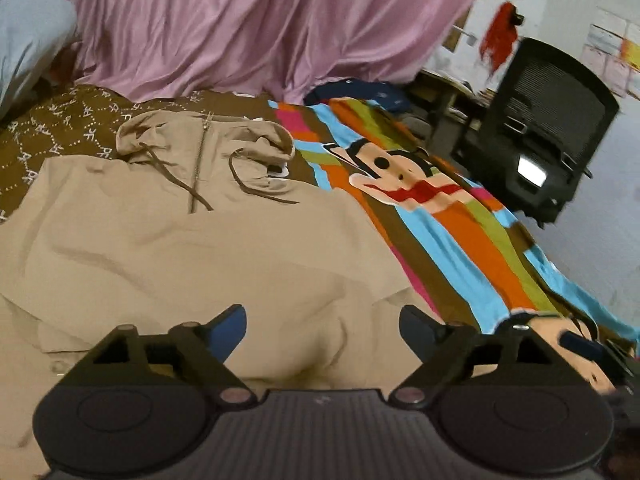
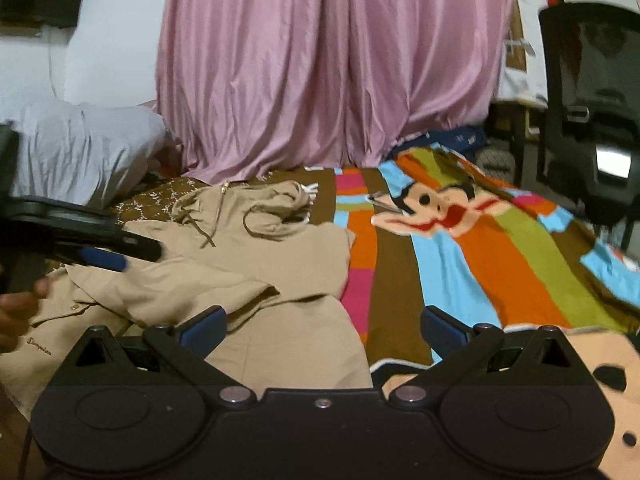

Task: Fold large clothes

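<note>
A bed fills most of both views, covered by a striped blanket in blue, orange, green, pink and brown with a cartoon monkey face printed on it. A pink curtain hangs behind the far edge of the bed, its hem resting on the covers. A black mesh office chair stands off the right edge of the bed, and a pale pillow sits at the far left corner.

The beige hoodie lies spread on the left half of the bed, hood toward the far edge, its zip and brown drawstrings showing on top. Part of it is folded over itself, so a layer lies across the chest. Its right side runs along the pink and brown stripes of the blanket. A patterned brown sheet shows beyond it at the far left.

The left gripper hovers over the near part of the hoodie with its blue-padded jaws standing wide apart and nothing between them but the cloth below. In the right wrist view it reaches in from the left edge above the hoodie, with a hand on its grip.

The right gripper has its jaws spread wide too, holding nothing, above the near edge of the hoodie and the blanket beside it.
</note>
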`<state>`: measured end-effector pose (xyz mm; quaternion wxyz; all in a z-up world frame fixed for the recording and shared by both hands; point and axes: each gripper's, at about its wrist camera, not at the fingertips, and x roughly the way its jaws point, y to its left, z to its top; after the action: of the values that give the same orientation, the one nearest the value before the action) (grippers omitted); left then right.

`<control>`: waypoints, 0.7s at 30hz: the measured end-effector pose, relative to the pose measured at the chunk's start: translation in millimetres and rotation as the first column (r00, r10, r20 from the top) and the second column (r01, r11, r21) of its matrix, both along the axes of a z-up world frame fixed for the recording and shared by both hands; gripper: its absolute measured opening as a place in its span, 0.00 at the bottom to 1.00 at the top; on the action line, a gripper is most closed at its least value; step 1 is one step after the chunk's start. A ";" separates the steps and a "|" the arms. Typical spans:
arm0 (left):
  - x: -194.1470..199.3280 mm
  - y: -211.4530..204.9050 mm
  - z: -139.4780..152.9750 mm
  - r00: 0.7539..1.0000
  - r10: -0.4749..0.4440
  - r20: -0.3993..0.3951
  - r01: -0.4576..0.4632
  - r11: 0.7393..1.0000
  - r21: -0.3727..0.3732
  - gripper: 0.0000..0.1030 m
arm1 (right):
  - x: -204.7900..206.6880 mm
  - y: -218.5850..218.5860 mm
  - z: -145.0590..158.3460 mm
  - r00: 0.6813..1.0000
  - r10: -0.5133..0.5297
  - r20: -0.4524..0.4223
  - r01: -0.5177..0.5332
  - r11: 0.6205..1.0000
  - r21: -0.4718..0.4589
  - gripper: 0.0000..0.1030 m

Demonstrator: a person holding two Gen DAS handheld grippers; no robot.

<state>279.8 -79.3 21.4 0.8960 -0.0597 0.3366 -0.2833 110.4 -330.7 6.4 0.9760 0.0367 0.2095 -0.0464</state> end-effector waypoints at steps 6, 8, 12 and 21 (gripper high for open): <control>27.1 50.3 4.1 0.941 0.319 0.116 -0.339 0.904 0.262 0.88 | 8.0 4.8 -15.0 0.998 -0.009 -0.069 0.010 1.000 0.018 0.99; 55.2 73.7 -2.8 0.877 0.457 0.150 -0.480 0.810 0.337 0.88 | 8.8 9.6 -20.2 0.996 0.003 -0.085 -0.002 1.000 0.009 0.99; 118.5 109.3 -25.9 0.788 0.593 0.163 -0.598 0.675 0.433 0.87 | 10.3 19.5 -29.1 0.994 0.030 -0.110 -0.033 0.999 -0.031 0.99; 181.5 116.7 -78.8 0.757 0.629 0.178 -0.592 0.546 0.592 0.90 | 21.0 28.5 -46.2 0.984 0.058 -0.167 -0.072 0.995 -0.075 0.99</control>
<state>461.3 37.4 -57.4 0.8959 0.1149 0.3924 0.1736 131.4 -302.1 -39.8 0.9570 -0.0137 0.2885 -0.0257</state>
